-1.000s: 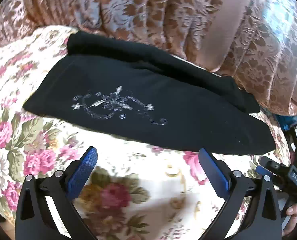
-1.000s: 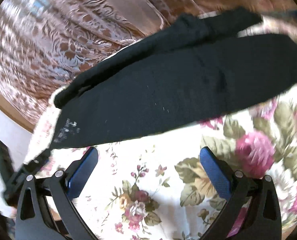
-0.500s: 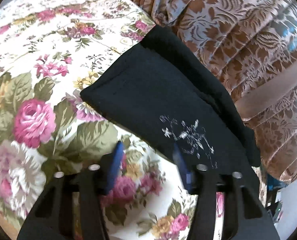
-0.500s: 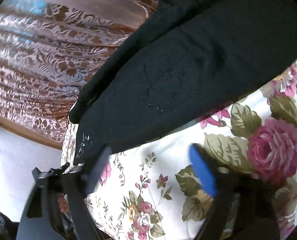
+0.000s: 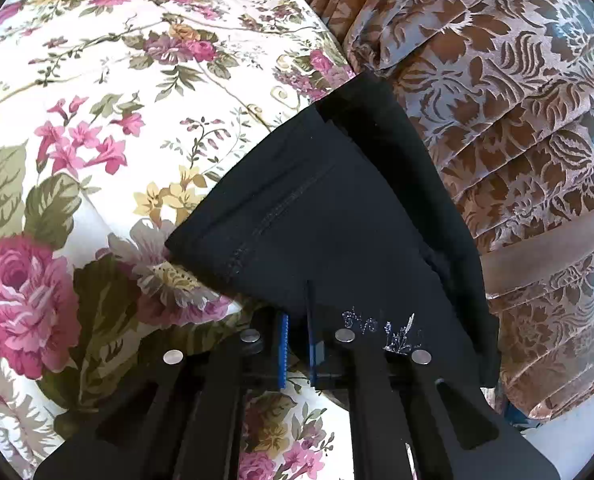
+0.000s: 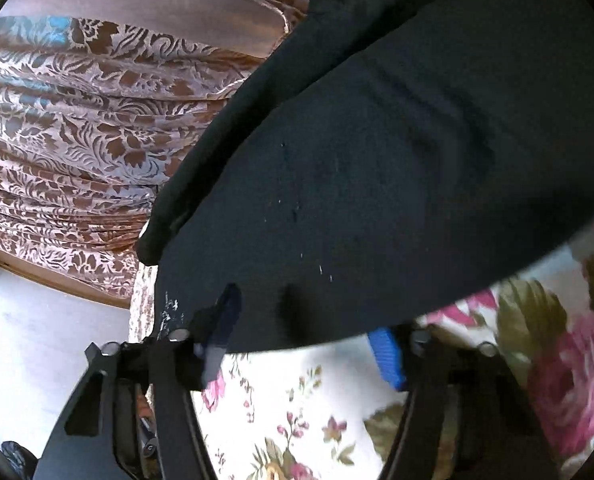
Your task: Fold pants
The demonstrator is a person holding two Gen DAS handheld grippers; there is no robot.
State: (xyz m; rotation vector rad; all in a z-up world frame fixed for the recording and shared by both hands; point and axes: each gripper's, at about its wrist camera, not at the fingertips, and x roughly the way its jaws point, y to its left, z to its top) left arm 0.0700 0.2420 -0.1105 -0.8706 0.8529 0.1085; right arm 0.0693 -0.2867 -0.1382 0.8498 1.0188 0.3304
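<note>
The black pants lie folded lengthwise on a floral bedspread, with a silver print near the waist end. My left gripper has its blue pads nearly together on the near edge of the pants beside the print. In the right wrist view the pants fill the upper frame. My right gripper is open, its fingers straddling the near edge of the pants; the left pad lies over the cloth, the right pad under it.
A brown and silver patterned curtain hangs right behind the pants, also in the right wrist view. A pale floor lies beyond the bed's end at lower left.
Both grippers moved forward onto the near edge of the pants. The left one turned toward the waist end and closed from wide open. The right one reached the cloth edge and stays open.
</note>
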